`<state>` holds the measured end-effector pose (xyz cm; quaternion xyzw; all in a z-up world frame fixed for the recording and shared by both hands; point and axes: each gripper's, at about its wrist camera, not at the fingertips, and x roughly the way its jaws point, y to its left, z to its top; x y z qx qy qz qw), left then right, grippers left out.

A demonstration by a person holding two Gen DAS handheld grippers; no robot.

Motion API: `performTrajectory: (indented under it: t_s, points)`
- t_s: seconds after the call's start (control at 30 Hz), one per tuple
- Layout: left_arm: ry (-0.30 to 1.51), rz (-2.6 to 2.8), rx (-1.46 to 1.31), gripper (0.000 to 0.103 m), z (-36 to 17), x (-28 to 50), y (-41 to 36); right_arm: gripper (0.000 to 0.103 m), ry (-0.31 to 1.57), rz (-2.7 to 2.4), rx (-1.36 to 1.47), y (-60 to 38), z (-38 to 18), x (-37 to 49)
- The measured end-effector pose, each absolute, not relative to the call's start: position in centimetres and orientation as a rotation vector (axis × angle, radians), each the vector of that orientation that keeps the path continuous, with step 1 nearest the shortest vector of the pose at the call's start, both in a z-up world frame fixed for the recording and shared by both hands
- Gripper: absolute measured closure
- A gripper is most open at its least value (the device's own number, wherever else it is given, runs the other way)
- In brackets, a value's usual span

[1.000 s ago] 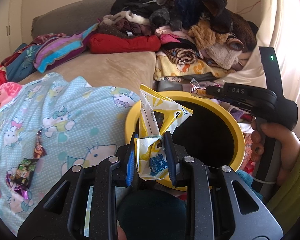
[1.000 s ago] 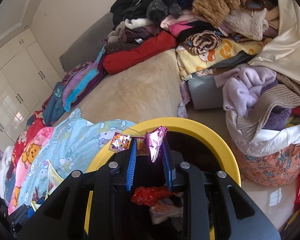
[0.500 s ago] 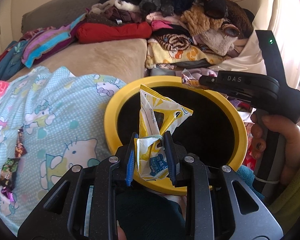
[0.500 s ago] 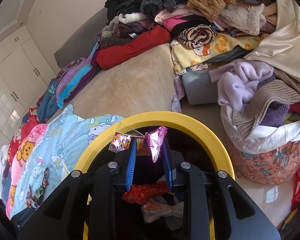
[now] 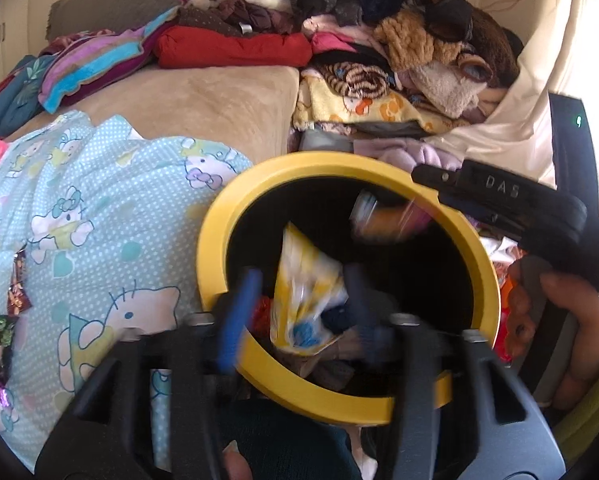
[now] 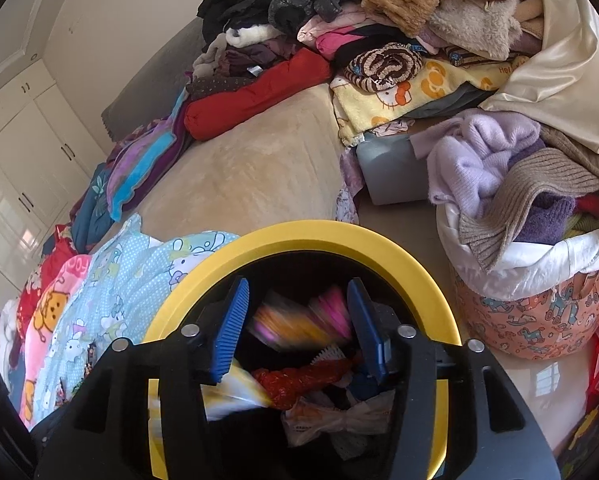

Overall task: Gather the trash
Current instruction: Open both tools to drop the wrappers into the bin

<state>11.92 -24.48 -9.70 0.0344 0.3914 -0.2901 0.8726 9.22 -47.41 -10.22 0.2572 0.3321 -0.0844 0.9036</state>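
Observation:
A yellow-rimmed black bin (image 5: pixel 219 224) (image 6: pixel 419 276) stands beside the bed. My left gripper (image 5: pixel 299 312) is open over the bin's near rim, and a yellow and white wrapper (image 5: pixel 303 296) drops between its fingers into the bin. My right gripper (image 6: pixel 297 320) is open over the bin, and a blurred pink and orange foil wrapper (image 6: pixel 299 324) falls between its blue pads; it also shows in the left wrist view (image 5: pixel 387 220). Red and white trash (image 6: pixel 303 376) lies inside the bin. Several candy wrappers (image 5: pixel 3 328) lie on the blue Hello Kitty blanket (image 5: pixel 91 208).
A beige bed (image 5: pixel 203 100) holds piled clothes (image 5: pixel 359 32) at the back. A printed basket of knitwear (image 6: pixel 531 280) stands to the right of the bin. White wardrobes (image 6: pixel 15 152) line the left wall. My right hand (image 5: pixel 579 320) shows in the left wrist view.
Both grippers have opened over the bin. The yellow wrapper and the pink foil wrapper have left the fingers and are falling in.

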Motion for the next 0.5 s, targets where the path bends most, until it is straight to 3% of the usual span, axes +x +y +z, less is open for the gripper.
performTrajectory:
  t_s: [0.03, 0.13, 0.5]
  points:
    - [0.805, -0.595, 0.06, 0.033, -9.4, 11.8, -24.1, 0.05, 0.687, -0.175, 0.529, -47.4, -10.2, 9.2]
    - [0.778, -0.573, 0.029, 0.014, -8.8, 11.7, -23.1, 0.045, 0.684, -0.176, 0.526, -47.2, -10.1, 9.3]
    - [0.697, -0.507, 0.014, 0.011, -6.6, 10.6, -20.0, 0.04, 0.673, -0.134, 0.473, -44.6, -8.7, 9.4]
